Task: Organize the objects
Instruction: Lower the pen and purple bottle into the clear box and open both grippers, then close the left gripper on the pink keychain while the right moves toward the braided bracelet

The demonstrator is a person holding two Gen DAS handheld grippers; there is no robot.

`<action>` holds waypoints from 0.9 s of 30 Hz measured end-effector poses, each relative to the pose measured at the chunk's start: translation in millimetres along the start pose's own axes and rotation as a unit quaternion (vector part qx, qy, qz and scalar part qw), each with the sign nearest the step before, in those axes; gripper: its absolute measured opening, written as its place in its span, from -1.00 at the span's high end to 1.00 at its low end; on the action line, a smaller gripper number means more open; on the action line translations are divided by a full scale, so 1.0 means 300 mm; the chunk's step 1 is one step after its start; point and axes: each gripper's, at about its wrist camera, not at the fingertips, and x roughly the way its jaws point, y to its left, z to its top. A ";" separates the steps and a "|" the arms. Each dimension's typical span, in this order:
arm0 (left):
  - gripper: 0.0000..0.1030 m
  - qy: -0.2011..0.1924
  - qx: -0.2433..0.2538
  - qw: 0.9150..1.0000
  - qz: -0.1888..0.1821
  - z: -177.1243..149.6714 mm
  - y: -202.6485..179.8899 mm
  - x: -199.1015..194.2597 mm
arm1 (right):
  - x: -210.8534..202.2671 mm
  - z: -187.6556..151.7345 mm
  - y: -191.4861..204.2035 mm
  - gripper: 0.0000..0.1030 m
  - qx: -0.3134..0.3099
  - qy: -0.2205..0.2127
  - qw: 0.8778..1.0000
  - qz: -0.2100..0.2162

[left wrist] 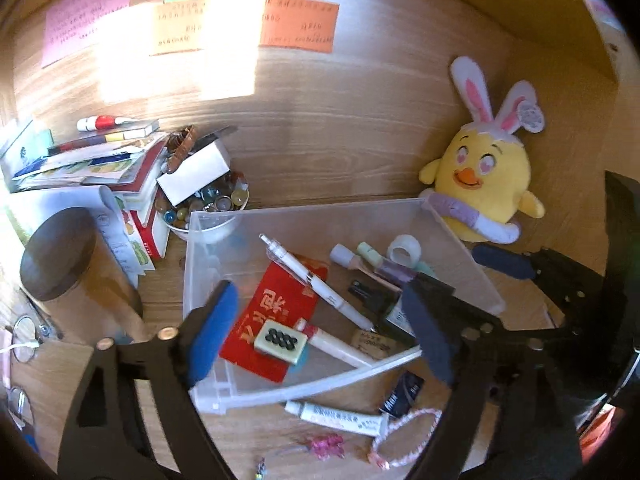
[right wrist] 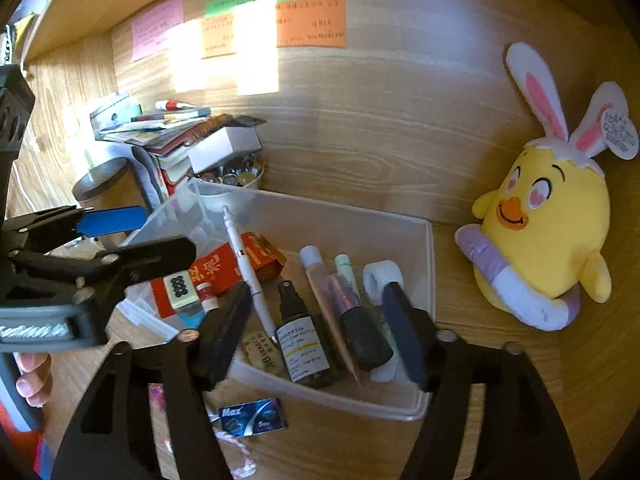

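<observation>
fingers of my left gripper (left wrist: pixel 320 332) stand wide open and hold nothing, over the near left part of the clear bin (left wrist: pixel 460 248). my right gripper (right wrist: pixel 320 332) is also open and empty, over its near edge. bin holds a white pen (left wrist: pixel 316 280), red envelope (left wrist: pixel 268 312), mahjong tile (left wrist: pixel 281 340), spray bottle (right wrist: pixel 304 344) and tape roll (right wrist: pixel 382 276). ointment tube (left wrist: pixel 340 418) lies outside on the worktop (left wrist: pixel 260 432), below my left fingers, its long axis along the bin's near wall; my left hand seems nearer.
</observation>
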 end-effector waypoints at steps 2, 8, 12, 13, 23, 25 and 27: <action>-0.79 -0.012 0.007 1.000 0.012 -0.012 -0.008 -0.032 | -0.016 -0.004 0.009 -0.46 -0.001 -0.005 1.000 -0.001; -0.87 -0.026 0.024 0.999 0.015 -0.059 -0.021 -0.111 | -0.058 -0.033 0.041 -0.50 -0.009 -0.013 1.000 -0.007; -0.90 -0.032 0.041 0.998 0.019 -0.097 -0.030 -0.155 | -0.078 -0.062 0.048 -0.50 -0.007 -0.012 1.000 -0.004; -0.90 -0.033 0.044 0.998 0.020 -0.105 -0.031 -0.162 | -0.085 -0.071 0.047 -0.50 -0.006 -0.012 1.000 -0.004; -0.91 0.003 0.056 0.998 0.034 -0.229 0.017 -0.170 | -0.145 -0.158 0.057 -0.50 -0.006 -0.005 1.000 0.011; -0.91 0.017 0.056 0.998 0.036 -0.261 0.034 -0.158 | -0.147 -0.177 0.060 -0.50 -0.004 0.001 1.000 0.016; -0.91 0.026 0.058 0.997 0.036 -0.288 0.043 -0.151 | -0.143 -0.197 0.066 -0.50 -0.005 0.007 1.000 0.021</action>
